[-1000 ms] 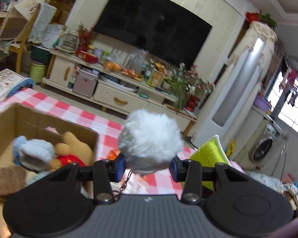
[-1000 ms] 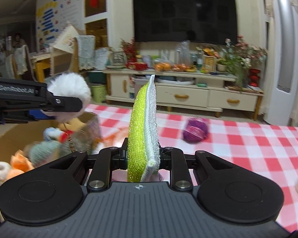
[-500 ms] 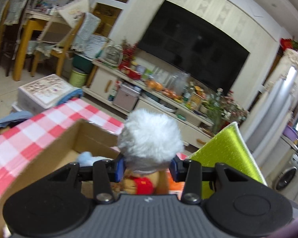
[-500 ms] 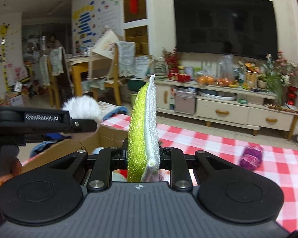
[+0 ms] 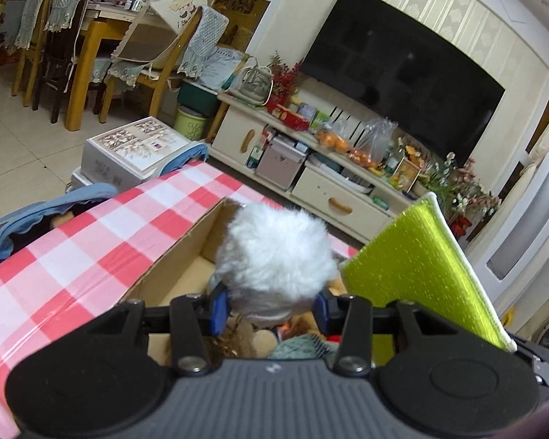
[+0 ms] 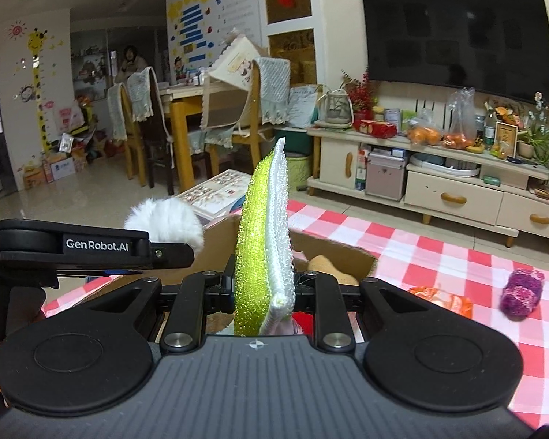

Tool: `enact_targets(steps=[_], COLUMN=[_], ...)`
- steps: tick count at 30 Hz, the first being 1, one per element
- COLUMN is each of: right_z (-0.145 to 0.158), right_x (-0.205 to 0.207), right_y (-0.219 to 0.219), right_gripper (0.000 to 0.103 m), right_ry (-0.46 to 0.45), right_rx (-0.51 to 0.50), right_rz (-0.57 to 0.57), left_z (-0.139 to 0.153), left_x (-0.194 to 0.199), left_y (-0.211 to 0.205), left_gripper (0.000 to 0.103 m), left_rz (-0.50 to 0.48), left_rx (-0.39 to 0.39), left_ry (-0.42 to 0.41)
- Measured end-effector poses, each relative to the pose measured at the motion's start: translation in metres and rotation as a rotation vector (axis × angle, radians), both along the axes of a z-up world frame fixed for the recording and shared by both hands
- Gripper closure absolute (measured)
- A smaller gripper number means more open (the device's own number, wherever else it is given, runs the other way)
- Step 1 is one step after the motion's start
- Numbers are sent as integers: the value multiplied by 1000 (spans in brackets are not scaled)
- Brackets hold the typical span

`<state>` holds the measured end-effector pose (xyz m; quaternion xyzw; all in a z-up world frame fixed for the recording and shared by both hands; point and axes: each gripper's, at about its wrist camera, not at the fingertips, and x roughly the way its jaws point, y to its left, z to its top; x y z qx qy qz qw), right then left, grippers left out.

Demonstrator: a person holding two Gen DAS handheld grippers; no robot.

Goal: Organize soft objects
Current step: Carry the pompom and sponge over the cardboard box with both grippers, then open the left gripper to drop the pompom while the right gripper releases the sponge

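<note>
My left gripper (image 5: 271, 311) is shut on a white fluffy pompom (image 5: 276, 256), held over the open cardboard box (image 5: 179, 256). Soft toys lie in the box below it, mostly hidden by the gripper body. My right gripper (image 6: 263, 292) is shut on a yellow-green sponge cloth with a white backing (image 6: 265, 234), standing upright on its edge. The sponge cloth (image 5: 421, 270) shows just right of the pompom in the left wrist view. In the right wrist view the left gripper (image 6: 172, 252) with the pompom (image 6: 164, 221) is at the left, above the box (image 6: 333, 252).
The table carries a red-and-white checked cloth (image 6: 439, 256). A purple knitted piece (image 6: 521, 292) and an orange item (image 6: 443, 298) lie on it right of the box. Beyond the table's edge stand a TV cabinet (image 6: 454, 194), chairs (image 5: 55, 36) and a floor box (image 5: 139, 146).
Both grippers have swung left with their loads. The box now lies straight under the pompom, and the sponge cloth has come close beside it. The purple piece has slid to the right edge.
</note>
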<state>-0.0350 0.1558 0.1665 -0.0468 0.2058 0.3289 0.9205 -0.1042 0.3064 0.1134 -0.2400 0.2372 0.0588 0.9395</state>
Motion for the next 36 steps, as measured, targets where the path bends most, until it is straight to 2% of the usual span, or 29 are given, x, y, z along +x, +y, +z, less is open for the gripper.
enact_targets(steps=[8,13,15,16,17,21,23,36], right_z=[-1,-1,0,1,1,1,2,-4], right_x=[1,2,2,2,1,0,-2,-10], right_y=[3,1,-2,-4,-6,-10,-14,-38], right_gripper=[77,72,59,40,26,15,5,0], right_ry=[-2,3,2,-1,-7,-21,-26,-5], right_rx=[-26,-37,-31,-27,-22,-12,-5,40], right_rz=[31,42,41,35,27,1,-16,-131], left_z=[-2,0,2,4,5,10,11,11], left_x=[-6,-10,-12,-13,-14,-15,-14,-8], left_y=[4,3,2,2,2,1,-1,-19], left_gripper=[57,38,30,26,23,18,17,8], left_rz=[27,50,68,80,91,101,96,45], left_rx=[21,46,58,66,76,97,97,126], left_ry=[34,34,23,16,8,-14,-16,-18])
